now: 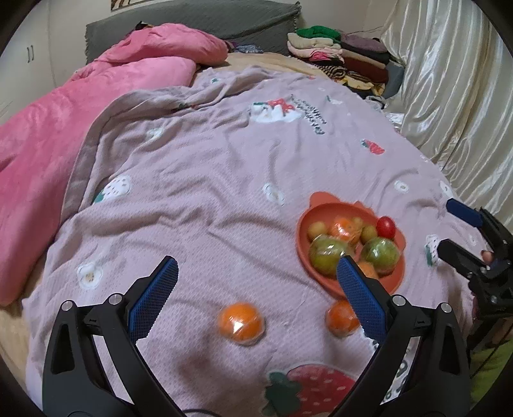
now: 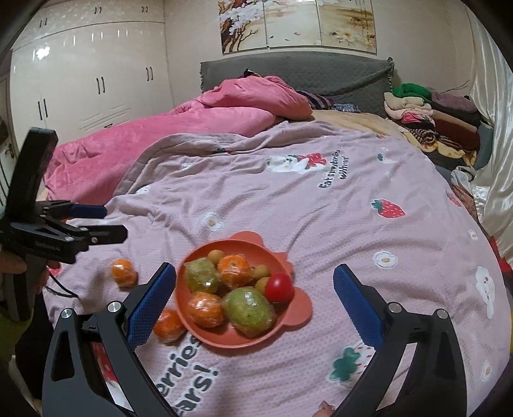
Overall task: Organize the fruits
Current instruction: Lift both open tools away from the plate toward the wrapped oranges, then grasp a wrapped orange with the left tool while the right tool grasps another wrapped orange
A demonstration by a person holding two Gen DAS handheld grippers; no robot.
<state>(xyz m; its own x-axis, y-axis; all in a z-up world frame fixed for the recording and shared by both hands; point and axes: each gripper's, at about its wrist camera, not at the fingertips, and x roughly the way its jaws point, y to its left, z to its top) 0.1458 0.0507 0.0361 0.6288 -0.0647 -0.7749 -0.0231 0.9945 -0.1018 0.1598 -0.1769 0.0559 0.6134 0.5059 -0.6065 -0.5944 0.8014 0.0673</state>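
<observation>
On the bed, spread over a waffle-textured mauve blanket (image 2: 288,205) printed with strawberries and flowers, sits a matte terracotta bowl (image 2: 298,316) with rounded ear-shaped tabs on its rim. Inside the bowl lie two green fruits in glossy cling wrap (image 2: 249,309), two wrapped oranges (image 2: 234,271), a few small yellowish round fruits (image 2: 215,255) and a smooth red tomato (image 2: 279,287) against the rim. Two more wrapped oranges rest on the blanket outside the bowl: one (image 1: 241,323) apart from it, the other (image 1: 340,319) just beside its rim. The left wrist view shows the first orange between the left gripper (image 1: 256,288) fingers, below their tips, and the second partly hidden behind one blue ridged pad. The right wrist view alone shows the white glossy wardrobe (image 2: 96,83) and the floral painting (image 2: 298,24) beyond the bowl, past a plush pink duvet (image 2: 179,134). The left gripper's jaws stand wide apart, holding nothing. The right gripper (image 2: 255,288) is likewise spread wide and empty, its jaws framing the bowl from above, one pad overlapping the nearer orange in view.
</observation>
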